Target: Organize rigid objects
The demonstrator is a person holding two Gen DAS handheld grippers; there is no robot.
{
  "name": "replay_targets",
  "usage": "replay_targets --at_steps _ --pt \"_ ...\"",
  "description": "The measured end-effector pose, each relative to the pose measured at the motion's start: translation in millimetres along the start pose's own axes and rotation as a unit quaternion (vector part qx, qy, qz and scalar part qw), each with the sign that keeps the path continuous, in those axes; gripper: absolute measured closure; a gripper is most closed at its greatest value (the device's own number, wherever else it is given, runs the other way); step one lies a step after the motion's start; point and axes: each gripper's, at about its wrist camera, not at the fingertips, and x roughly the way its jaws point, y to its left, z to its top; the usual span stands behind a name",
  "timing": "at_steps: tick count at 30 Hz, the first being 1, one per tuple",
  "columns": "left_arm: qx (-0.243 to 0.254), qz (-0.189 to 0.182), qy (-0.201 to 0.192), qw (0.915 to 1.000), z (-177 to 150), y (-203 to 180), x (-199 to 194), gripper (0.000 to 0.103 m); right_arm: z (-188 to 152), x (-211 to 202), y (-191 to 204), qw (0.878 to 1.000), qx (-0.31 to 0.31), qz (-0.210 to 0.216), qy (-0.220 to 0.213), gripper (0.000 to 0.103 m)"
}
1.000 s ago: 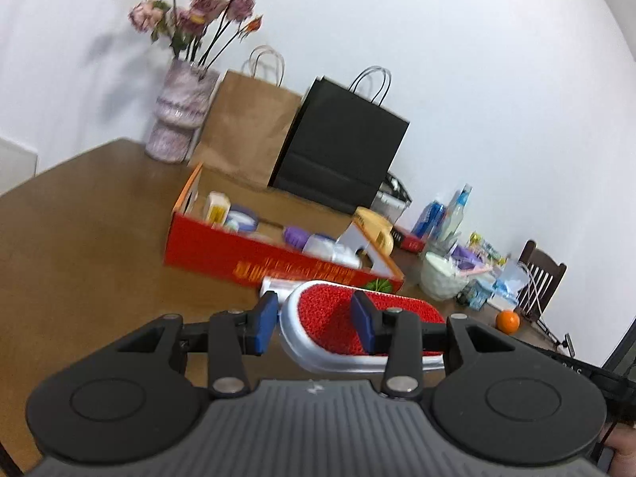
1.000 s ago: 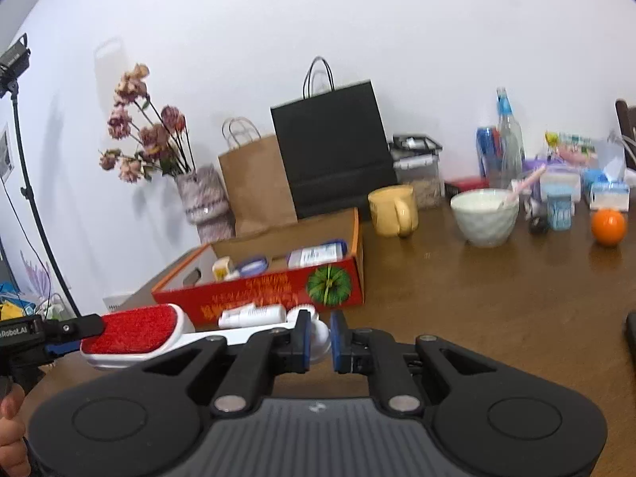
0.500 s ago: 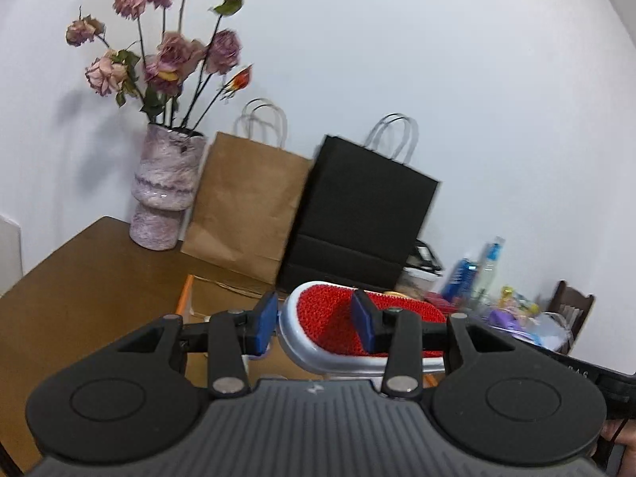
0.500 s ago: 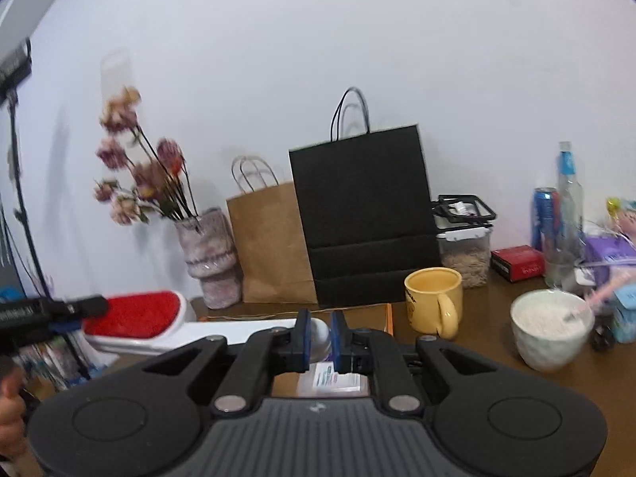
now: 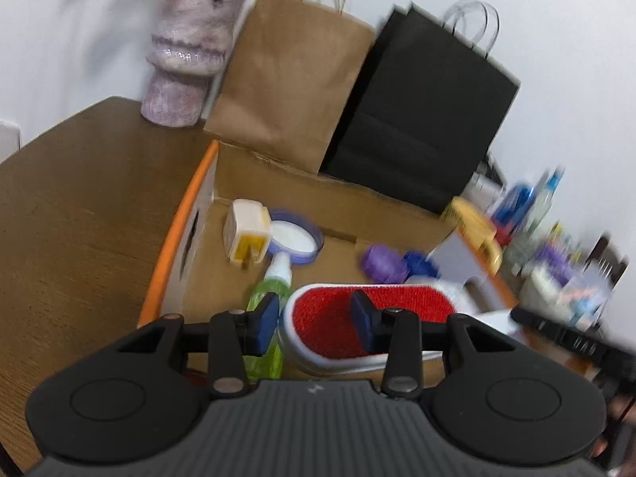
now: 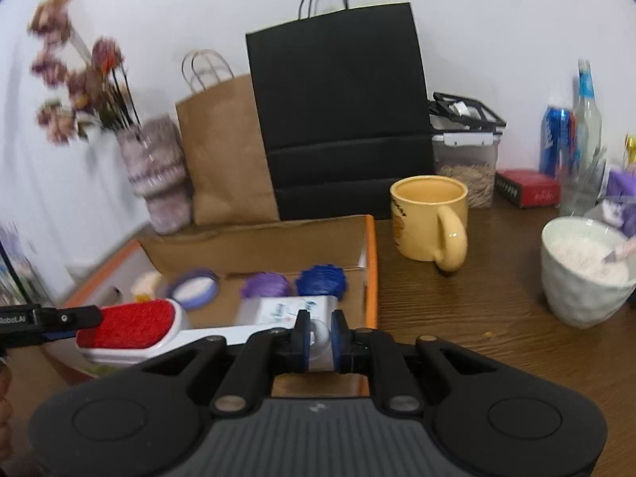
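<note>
Just came down a lot. Half a second back, staring at the bags and wall with the lint brush [image 5: 373, 306] held up high. Now hovering right over the open cardboard box [image 5: 175, 246] and looking down into it. Reads like the drop-in step: nearly there, not let go yet.

Clamping the white handle end tight with the right hand-held gripper [image 6: 318, 336], same as before. Left hand-held gripper [image 5: 314, 324]: parked about half open around the tip of the red head, unchanged too. Can't tell if actually squeezing or just steadying.

Room-wise, pretty crowded in there. Directly under the head, a green spray bottle [image 5: 270, 290]. Further in, a round tin [image 5: 294, 238], a purple puck [image 6: 265, 285] and a blue puck [image 6: 322, 280], plus a white packet [image 6: 278, 310] just behind the handle. Bare cardboard only in the middle strip towards the back wall.

Worth watching the orange rim on the right, close to the handle, and the yellow mug [image 6: 429, 218] on the tabletop [image 6: 497, 318] just outside that wall. Probably needs laying lengthwise, on top of the bottle or beside it.
</note>
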Motion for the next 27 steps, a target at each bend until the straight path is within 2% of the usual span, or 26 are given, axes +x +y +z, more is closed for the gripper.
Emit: replay_targets --at_steps 4,8,9,10,11,13,16,18,19,20,21,22,24,25,27 --pt "0.022 0.025 0.004 0.9995 -3.0 -3.5 1.7 0.064 -4.2 10.8 15.2 0.999 -0.047 -0.02 0.015 0.089" --pt "0.043 0.052 0.011 0.9976 -2.1 -1.5 0.5 0.061 -8.0 18.3 21.8 0.998 -0.057 -0.003 0.034 0.089" --pt "0.05 0.048 0.017 0.9974 -0.6 -3.4 1.8 0.053 -8.8 17.0 23.0 0.998 -0.059 -0.003 0.033 0.089" --pt "0.061 0.037 0.028 0.997 0.1 -6.4 3.7 0.047 -8.4 14.4 23.0 0.998 -0.057 -0.002 0.029 0.085" --pt "0.069 0.032 0.038 0.9964 0.8 -10.7 5.8 0.042 -7.2 10.6 22.2 0.998 -0.051 0.0 0.025 0.072" --pt "0.074 0.054 0.037 0.9951 2.2 -19.0 0.3 0.04 -3.6 -2.1 21.3 0.999 -0.042 -0.001 0.012 0.056" --pt "0.075 0.064 0.008 0.9951 8.5 -27.4 -25.8 0.034 4.0 -29.3 20.7 0.999 -0.037 0.004 -0.007 0.054" --pt "0.071 0.064 -0.02 0.9952 13.5 -31.2 -51.1 0.027 11.2 -51.0 18.8 0.999 -0.034 0.005 -0.022 0.046" --pt "0.074 0.069 -0.038 0.9941 15.2 -33.7 -65.0 0.023 15.2 -61.6 17.5 0.999 -0.031 0.006 -0.03 0.039" --pt "0.082 0.079 -0.06 0.9917 16.6 -37.6 -77.8 0.014 18.8 -71.9 15.3 0.999 -0.025 0.011 -0.041 0.03" --pt "0.095 0.096 -0.09 0.9867 15.8 -41.9 -90.5 0.008 22.8 -80.3 12.2 0.998 -0.015 0.02 -0.058 0.023" --pt "0.109 0.115 -0.121 0.98 14.1 -46.3 -100.0 0.007 25.9 -84.9 9.6 0.997 -0.007 0.03 -0.07 0.012" --pt "0.13 0.138 -0.151 0.9701 9.7 -52.0 -112.5 0.006 30.7 -88.1 6.2 0.997 0.009 0.033 -0.073 0.013" --pt "0.132 0.141 -0.152 0.9694 8.0 -53.7 -116.3 0.006 31.0 -89.7 6.5 0.997 0.013 0.025 -0.07 0.014" --pt "0.119 0.137 -0.142 0.9731 3.1 -53.2 -126.4 0.006 27.2 -98.1 11.8 0.997 0.003 0.015 -0.079 0.014"
